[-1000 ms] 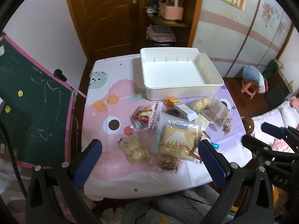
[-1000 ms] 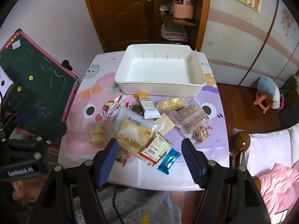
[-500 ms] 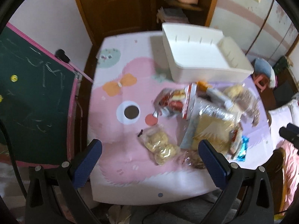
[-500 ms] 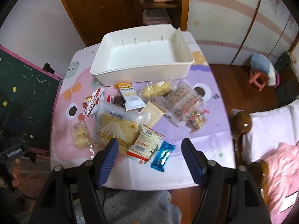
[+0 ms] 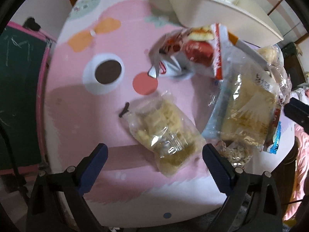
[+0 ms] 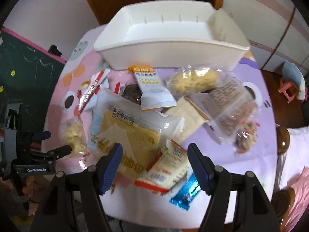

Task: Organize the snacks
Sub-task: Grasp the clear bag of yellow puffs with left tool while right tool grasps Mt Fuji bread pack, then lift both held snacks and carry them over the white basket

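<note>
Several snack packets lie heaped on the pink cartoon tablecloth [image 5: 81, 116] in front of an empty white bin [image 6: 170, 52]. My left gripper [image 5: 154, 154] points straight down, its jaws closing, with the near end of a clear bag of yellow pastries [image 5: 164, 131] between them; the pads are apart from it. My right gripper [image 6: 154, 154] is open just above a white-and-orange packet [image 6: 168, 168], beside the big cake packet with a mountain drawing [image 6: 125, 133]. A blue wrapper [image 6: 185, 191] lies under its right finger. The left gripper [image 6: 56, 142] shows at the left by the clear bag [image 6: 74, 133].
A red-and-white packet [image 5: 193, 54], an orange-topped packet [image 6: 152, 89] and clear bags [image 6: 231, 108] lie nearer the bin. A green chalkboard [image 6: 25, 63] leans at the table's left. A wooden post [image 6: 283, 141], pink bedding and a small stool [image 6: 289, 89] are on the right.
Both grippers have dropped close to the table. The left one swung down over the clear pastry bag, the right one over the near packets. The snacks have not moved.
</note>
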`<state>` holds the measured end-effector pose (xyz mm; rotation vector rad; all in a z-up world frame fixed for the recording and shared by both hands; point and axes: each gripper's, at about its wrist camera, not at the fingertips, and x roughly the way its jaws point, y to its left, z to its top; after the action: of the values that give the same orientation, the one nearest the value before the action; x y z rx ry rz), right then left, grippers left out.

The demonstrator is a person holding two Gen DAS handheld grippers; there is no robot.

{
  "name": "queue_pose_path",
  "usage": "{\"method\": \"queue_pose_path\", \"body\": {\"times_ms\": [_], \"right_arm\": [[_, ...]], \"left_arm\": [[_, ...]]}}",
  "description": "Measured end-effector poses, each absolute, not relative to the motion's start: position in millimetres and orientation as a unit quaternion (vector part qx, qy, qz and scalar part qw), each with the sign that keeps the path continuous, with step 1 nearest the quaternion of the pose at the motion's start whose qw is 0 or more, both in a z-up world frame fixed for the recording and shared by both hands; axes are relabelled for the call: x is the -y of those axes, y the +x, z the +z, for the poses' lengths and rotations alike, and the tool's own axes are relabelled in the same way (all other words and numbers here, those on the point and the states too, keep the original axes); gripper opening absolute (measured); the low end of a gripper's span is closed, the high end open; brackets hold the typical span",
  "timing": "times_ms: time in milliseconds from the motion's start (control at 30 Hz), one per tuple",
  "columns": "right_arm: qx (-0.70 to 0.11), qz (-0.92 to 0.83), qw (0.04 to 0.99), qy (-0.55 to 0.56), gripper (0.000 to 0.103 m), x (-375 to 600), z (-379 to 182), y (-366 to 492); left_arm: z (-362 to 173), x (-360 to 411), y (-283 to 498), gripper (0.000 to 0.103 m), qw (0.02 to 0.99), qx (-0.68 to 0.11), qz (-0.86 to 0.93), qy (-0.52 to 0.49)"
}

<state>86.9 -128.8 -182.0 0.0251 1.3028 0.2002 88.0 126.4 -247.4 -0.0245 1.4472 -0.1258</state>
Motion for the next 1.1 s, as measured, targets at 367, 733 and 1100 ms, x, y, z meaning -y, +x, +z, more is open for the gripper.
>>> {"method": "queue_pose_path", "body": {"times_ms": [367, 733, 1100], "right_arm": [[-0.619, 0.12, 0.776, 0.013, 0.074, 113.7, -223.3, 111.3], [-0.587, 0.158, 0.794, 0.023, 0.005, 104.2, -206.0, 103.5], [-0.504, 0.181, 0.844, -0.009, 0.003, 89.3, -112.6, 81.6]], "left_arm": [[-274.3, -118.2, 108.2, 0.086, 0.709, -0.699, -0.037, -0.079], [-252.6, -90.1, 100.9, 0.037, 0.742, -0.668, -0.035, -0.036], [-138.2, -100.2, 90.4, 0.037, 0.816, -0.576, -0.027, -0.034]]}}
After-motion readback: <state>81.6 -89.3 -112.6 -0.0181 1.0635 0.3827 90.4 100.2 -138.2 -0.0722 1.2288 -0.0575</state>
